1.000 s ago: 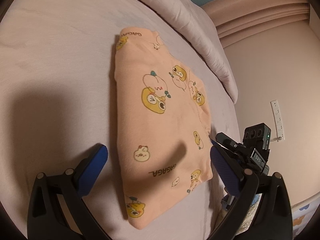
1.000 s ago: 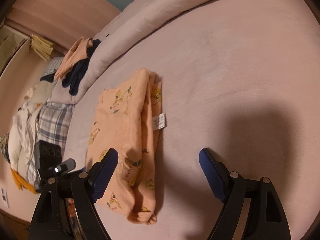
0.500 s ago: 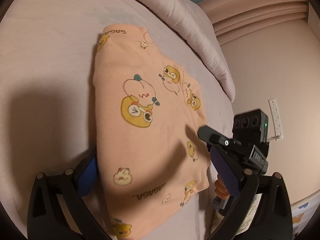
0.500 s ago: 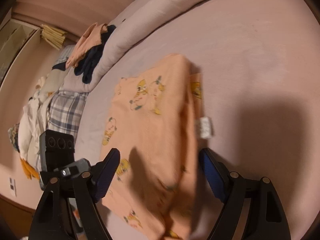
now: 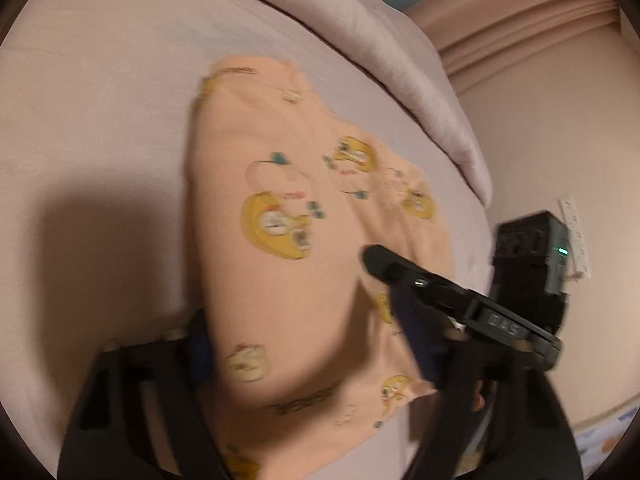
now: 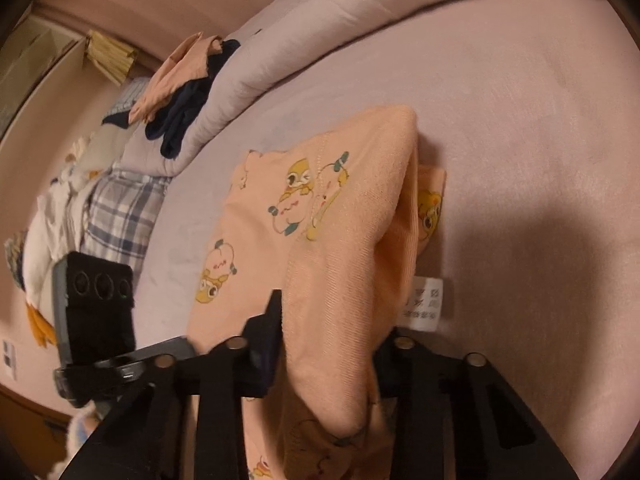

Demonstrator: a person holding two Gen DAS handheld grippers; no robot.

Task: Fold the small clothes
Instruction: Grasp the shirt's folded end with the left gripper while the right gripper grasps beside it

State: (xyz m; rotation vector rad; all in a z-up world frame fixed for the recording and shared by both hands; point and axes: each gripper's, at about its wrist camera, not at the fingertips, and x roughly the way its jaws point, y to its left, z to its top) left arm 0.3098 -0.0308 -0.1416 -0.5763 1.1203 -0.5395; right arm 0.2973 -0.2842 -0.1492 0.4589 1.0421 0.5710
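Observation:
A peach garment (image 5: 280, 280) with yellow cartoon prints lies folded on the pink bed sheet (image 5: 100, 120). My left gripper (image 5: 308, 340) straddles its near end. The jaws are closing and the fabric bulges between the blue pads. The view is blurred. A finger of the right gripper (image 5: 400, 270) rests on the garment's right edge. In the right wrist view the garment (image 6: 340, 240) is pinched into a raised fold between the closing jaws of my right gripper (image 6: 326, 348). A white care label (image 6: 426, 304) hangs beside the right finger. The left gripper's black body (image 6: 96, 300) shows at the left.
A rolled pale duvet (image 6: 320, 40) runs along the far side of the bed. Loose clothes (image 6: 184, 80) and a plaid cloth (image 6: 120, 208) lie beyond the garment's left end. A socket strip (image 5: 576, 236) is on the wall past the bed's edge.
Both grippers slid in over the garment's two ends and narrowed their jaws. The right one gathered the fabric into a raised fold, and the left one now squeezes its end.

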